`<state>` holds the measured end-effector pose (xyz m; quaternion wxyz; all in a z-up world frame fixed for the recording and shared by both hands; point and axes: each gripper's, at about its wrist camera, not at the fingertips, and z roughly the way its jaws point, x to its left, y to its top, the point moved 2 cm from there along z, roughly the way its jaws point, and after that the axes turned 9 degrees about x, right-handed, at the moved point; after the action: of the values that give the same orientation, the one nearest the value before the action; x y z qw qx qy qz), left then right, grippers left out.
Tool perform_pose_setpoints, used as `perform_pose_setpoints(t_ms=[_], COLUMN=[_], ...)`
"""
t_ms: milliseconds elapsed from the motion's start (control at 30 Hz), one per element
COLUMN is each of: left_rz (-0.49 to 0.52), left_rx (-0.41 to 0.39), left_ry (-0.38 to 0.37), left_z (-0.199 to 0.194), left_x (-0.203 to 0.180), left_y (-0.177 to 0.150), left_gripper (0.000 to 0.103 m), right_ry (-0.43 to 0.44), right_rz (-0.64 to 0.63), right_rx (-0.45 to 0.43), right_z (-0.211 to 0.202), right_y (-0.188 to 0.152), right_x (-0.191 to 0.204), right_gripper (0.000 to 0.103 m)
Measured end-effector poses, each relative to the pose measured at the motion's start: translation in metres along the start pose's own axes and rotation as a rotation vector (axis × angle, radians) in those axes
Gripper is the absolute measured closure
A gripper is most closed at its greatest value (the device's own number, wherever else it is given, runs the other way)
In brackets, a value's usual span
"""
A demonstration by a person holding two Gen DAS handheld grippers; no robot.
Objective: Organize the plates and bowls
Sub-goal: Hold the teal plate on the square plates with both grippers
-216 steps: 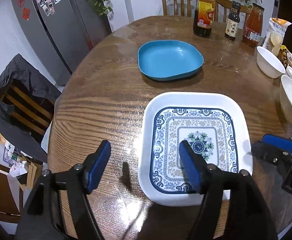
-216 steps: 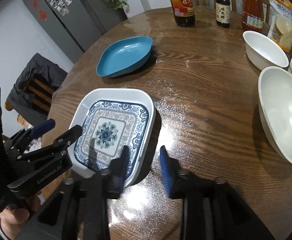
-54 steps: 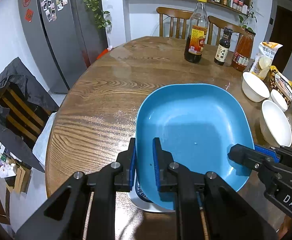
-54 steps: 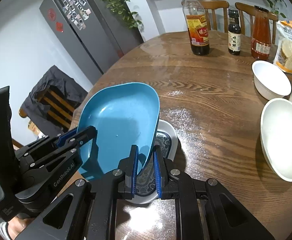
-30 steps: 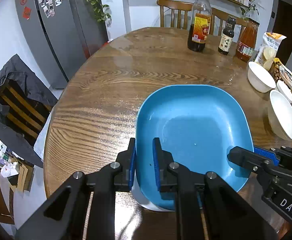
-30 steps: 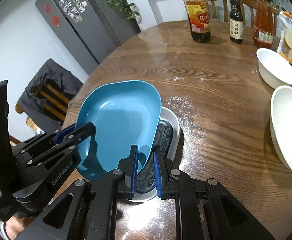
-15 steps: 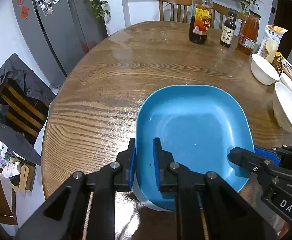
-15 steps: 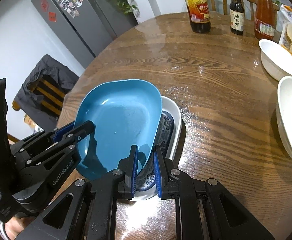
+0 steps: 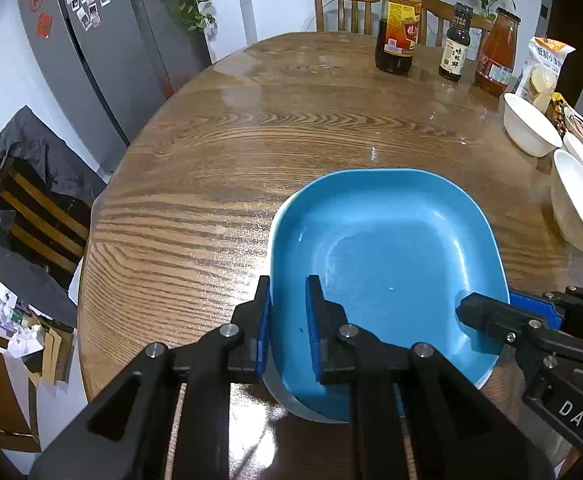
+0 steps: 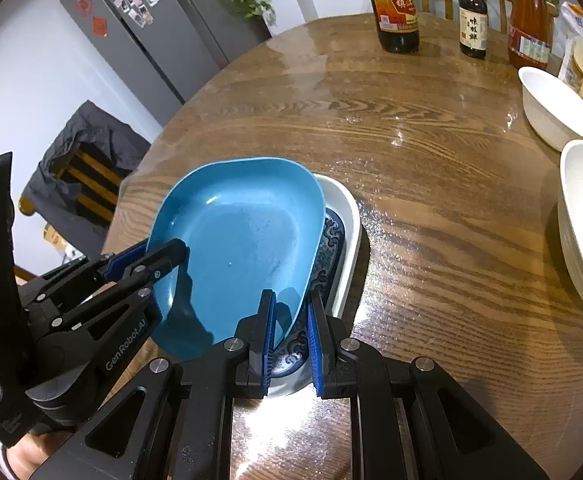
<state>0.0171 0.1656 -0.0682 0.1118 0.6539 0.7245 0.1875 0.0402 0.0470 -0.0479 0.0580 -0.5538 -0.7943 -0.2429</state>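
A blue square plate [image 9: 387,264] [image 10: 235,248] hangs just above the white plate with a blue pattern [image 10: 341,240], which lies on the wooden table. The blue plate covers most of the white one; only a sliver of its rim [image 9: 281,398] shows in the left wrist view. My left gripper [image 9: 287,320] is shut on the blue plate's near left rim. My right gripper [image 10: 289,320] is shut on its near right rim. Each gripper also shows in the other's view, the right gripper [image 9: 491,308] and the left gripper [image 10: 159,256], both clamped on the plate.
Three white bowls [image 9: 531,130] [image 9: 579,208] [image 10: 555,108] stand at the table's right edge, one small and half hidden. Three bottles [image 9: 397,20] and a snack bag [image 9: 543,72] stand at the far side. A fridge [image 9: 91,40] and a chair with dark cloth [image 9: 23,196] are left.
Both grippers have carried the blue plate slightly lower over the white patterned plate, which it now covers more. Their grip has stayed the same.
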Motion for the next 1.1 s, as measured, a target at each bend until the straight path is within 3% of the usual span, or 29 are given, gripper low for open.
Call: perform_pose_setpoints(t_ms=[1100], left_rz=[0.032], left_rx=[0.01], left_ry=[0.014], left_z=[0.0059], left_x=[-0.0043], left_y=[-0.0012], left_gripper=[0.088], right_ry=[-0.01], right_rz=[0.008], right_rx=[0.011], right_z=[0.0009], right_y=[-0.0026], right_x=[-0.0035], right_gripper=[0.086])
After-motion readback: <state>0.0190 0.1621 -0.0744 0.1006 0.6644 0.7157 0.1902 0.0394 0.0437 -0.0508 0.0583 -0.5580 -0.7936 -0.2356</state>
